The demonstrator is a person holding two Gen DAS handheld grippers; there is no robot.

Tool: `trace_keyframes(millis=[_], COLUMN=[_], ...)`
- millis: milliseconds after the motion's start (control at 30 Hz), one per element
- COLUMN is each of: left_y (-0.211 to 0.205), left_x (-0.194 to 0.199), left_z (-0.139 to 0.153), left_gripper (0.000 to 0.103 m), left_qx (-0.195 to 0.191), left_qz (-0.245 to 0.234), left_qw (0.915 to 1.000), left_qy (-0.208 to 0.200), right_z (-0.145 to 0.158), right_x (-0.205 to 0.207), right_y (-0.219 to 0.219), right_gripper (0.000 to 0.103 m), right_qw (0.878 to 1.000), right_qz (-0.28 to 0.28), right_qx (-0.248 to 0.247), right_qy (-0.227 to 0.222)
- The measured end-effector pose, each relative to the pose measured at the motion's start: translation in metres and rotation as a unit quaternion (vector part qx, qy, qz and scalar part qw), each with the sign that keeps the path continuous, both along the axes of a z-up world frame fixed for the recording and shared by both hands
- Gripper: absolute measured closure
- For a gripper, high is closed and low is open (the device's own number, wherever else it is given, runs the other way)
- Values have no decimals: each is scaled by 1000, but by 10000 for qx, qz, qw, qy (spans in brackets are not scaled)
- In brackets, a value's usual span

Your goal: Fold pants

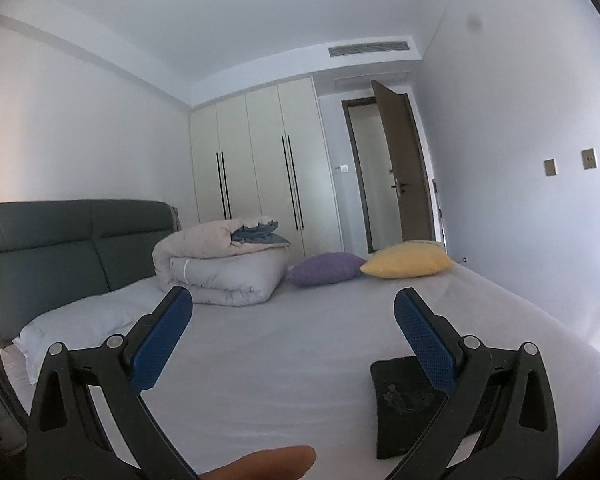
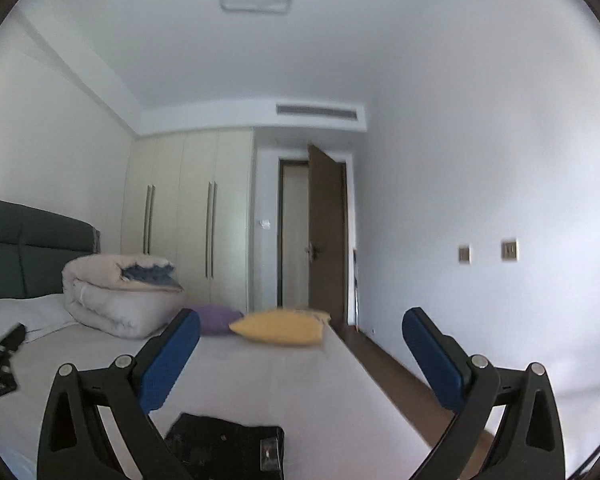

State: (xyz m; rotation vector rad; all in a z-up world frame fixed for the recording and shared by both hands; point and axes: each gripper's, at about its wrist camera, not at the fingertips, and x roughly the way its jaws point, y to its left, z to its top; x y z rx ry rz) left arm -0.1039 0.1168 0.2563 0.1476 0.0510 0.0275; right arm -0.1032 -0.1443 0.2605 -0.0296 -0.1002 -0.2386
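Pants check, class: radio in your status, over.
Left gripper open, right gripper open, both empty. Black pants folded on bed, untouched. Nothing blocking.

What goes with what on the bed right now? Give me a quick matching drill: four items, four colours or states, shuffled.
Items:
1. pants
2. near cushion
3. far cushion
4. left gripper

Descriptions:
A. purple
B. open, holding nothing
C. black, lying in a compact folded bundle
D. yellow

Pairs: 1-C, 2-D, 3-A, 4-B
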Motion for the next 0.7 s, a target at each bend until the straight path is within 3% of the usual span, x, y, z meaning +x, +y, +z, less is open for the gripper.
trace_keyframes(millis=[167, 267, 367, 500, 700], left_y=[7, 5, 4, 7, 0], left_x=[-4, -1, 7, 22, 43], left_z=[1, -17, -50, -103, -149], left_gripper=[0, 0, 0, 0, 0], left_qx=[-328, -201, -332, -580, -421], left_qz=[-197, -243, -297, -339, -318], left_qw=[9970, 9919, 9816, 9565, 9450], left_qy=[679, 1227, 1855, 2840, 3229], right_z=[12, -3, -29, -69, -113], right_x=[-7, 4, 13, 22, 27], right_y=[16, 15, 14, 17, 32], right_gripper=[0, 0, 0, 0, 0], right_qw=[9975, 9920, 9817, 9688, 9516], right_qz=[293, 266, 388, 132, 43], right_qx=[-281, 102, 463, 719, 900], right_qy=[572, 1231, 1805, 2367, 2937])
